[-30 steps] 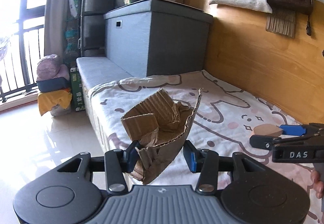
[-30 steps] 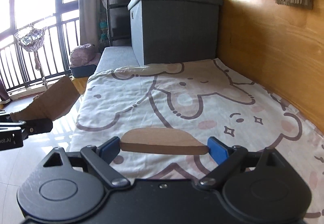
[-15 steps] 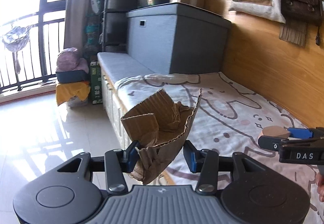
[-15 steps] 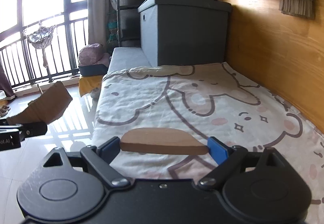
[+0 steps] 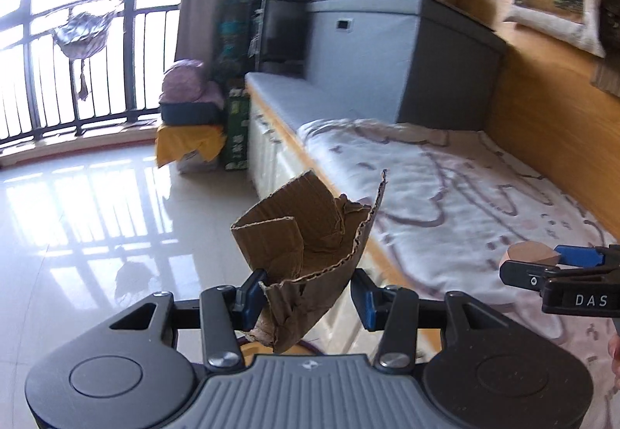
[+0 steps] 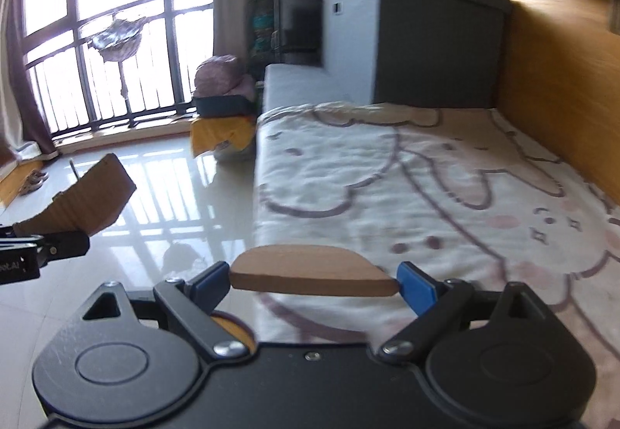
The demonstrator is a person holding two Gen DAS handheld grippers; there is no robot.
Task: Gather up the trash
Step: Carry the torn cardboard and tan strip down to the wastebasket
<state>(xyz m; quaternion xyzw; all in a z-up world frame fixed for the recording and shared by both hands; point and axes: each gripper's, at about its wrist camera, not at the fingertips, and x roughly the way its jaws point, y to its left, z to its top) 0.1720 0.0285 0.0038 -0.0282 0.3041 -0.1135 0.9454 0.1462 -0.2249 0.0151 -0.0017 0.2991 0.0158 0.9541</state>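
Note:
A torn, crumpled piece of brown corrugated cardboard (image 5: 306, 250) stands up between the blue pads of my left gripper (image 5: 306, 299), which is shut on it; the same cardboard (image 6: 83, 202) shows at the left of the right wrist view. A flat brown half-round piece (image 6: 314, 272), smooth like wood, spans the blue pads of my right gripper (image 6: 314, 281), which is shut on it with its jaws wide. The same half-round piece (image 5: 529, 252) shows at the right of the left wrist view. Both grippers hang over the bed's left edge and the floor.
A bed (image 6: 445, 188) with a cartoon-print sheet lies along a wooden wall (image 6: 562, 88). A grey storage box (image 5: 395, 41) stands at its far end. Glossy white floor tiles (image 5: 97, 219) spread to the left, with a yellow-wrapped pile (image 5: 190, 142) and a barred window (image 5: 69, 53) beyond.
Both grippers have swung left, off the bed toward the floor. Much more floor and window is in view. Both grips are unchanged.

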